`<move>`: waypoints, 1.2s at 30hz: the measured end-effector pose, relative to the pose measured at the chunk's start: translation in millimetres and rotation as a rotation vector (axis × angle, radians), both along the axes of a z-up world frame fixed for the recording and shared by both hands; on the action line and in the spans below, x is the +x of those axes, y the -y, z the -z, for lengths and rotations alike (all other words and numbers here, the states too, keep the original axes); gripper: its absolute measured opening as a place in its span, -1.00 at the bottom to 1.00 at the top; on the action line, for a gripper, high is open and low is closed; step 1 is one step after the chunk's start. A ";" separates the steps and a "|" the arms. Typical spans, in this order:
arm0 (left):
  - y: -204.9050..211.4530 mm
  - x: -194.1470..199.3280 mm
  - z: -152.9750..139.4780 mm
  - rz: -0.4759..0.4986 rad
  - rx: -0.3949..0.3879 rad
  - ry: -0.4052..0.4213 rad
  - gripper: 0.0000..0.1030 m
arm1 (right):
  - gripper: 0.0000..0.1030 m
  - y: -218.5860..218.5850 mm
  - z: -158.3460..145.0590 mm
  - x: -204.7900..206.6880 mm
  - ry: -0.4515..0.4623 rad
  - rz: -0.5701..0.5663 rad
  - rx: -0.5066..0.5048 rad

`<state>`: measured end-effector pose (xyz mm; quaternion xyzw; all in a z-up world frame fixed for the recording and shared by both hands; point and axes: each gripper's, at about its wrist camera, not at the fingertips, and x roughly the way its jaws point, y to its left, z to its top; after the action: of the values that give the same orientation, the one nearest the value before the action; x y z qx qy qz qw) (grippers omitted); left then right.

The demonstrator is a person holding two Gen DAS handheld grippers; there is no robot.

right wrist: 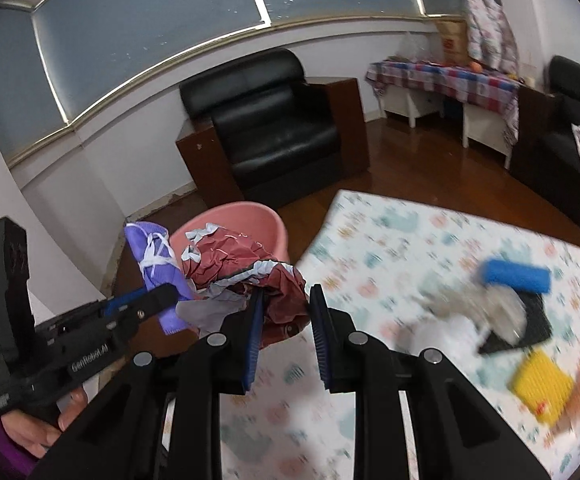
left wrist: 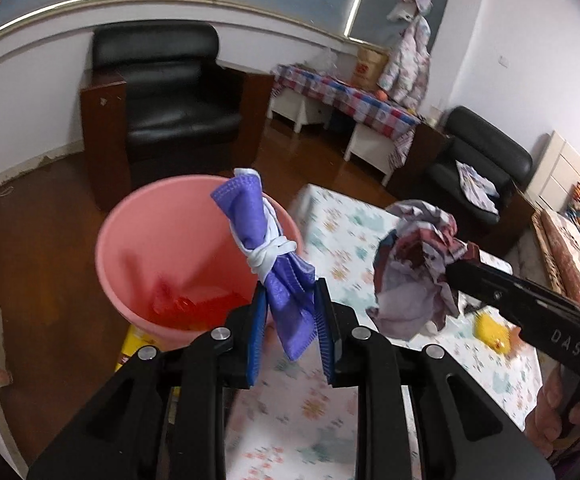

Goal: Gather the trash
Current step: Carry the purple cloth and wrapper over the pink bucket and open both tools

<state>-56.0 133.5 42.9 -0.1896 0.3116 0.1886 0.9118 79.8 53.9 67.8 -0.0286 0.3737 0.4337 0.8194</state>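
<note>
Two pieces of trash are off the mat, one in each of my tools. My left gripper [left wrist: 290, 312] pinches a folded purple mask [left wrist: 274, 264], wrapped with its white ear loops, between its blue pads [left wrist: 258, 340]; the mask stands up from the fingers, in front of the near rim of the pink bucket [left wrist: 130, 248]. My right gripper [right wrist: 284, 312] nips the edge of a crumpled dark-red wrapper [right wrist: 246, 268] with white patches, which bunches up ahead of the left pad and reaches to the right one, though the fingers stand fairly wide and I cannot tell how firmly both press on it. From the right wrist view, wrapper and mask sit just beside each other, both in front of the bucket, which stands on the brown wooden floor [right wrist: 409, 152] at the corner of the patterned play mat [right wrist: 409, 248]. Something red lies at the bucket's bottom. On the mat, blurred, lie a blue sponge-like block [right wrist: 515, 276], a black pad [right wrist: 529, 324] and a yellow item [right wrist: 541, 384]. A black armchair [right wrist: 274, 120] stands behind.
</note>
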 end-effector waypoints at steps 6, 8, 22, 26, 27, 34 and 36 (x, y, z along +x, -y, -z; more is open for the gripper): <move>-28.7 -4.8 -2.3 -0.067 0.037 0.013 -0.55 | -0.56 -50.2 0.3 2.9 0.008 -0.037 -0.021; -36.6 -5.1 0.9 -0.082 0.038 0.007 -0.55 | -0.56 -64.3 4.2 3.5 0.011 -0.043 -0.033; -85.5 1.1 44.3 -0.132 -0.006 -0.077 -0.55 | -0.55 -133.1 53.0 19.8 -0.001 -0.040 -0.141; -90.5 4.5 51.3 -0.134 -0.010 -0.089 -0.49 | -0.55 -142.8 62.7 22.4 0.004 -0.048 -0.164; -92.3 6.0 53.0 -0.131 -0.011 -0.095 -0.48 | -0.54 -144.1 64.4 22.9 0.003 -0.050 -0.167; -98.5 10.0 62.5 -0.117 -0.008 -0.115 -0.29 | -0.49 -153.8 77.8 29.2 -0.021 -0.060 -0.177; -99.7 10.6 63.9 -0.115 -0.014 -0.117 -0.15 | -0.46 -155.2 79.5 30.7 -0.032 -0.063 -0.175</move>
<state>-45.3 233.3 -21.0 -0.2022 0.3544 0.2495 0.8782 110.5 209.1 -11.7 -0.1049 0.4219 0.4256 0.7936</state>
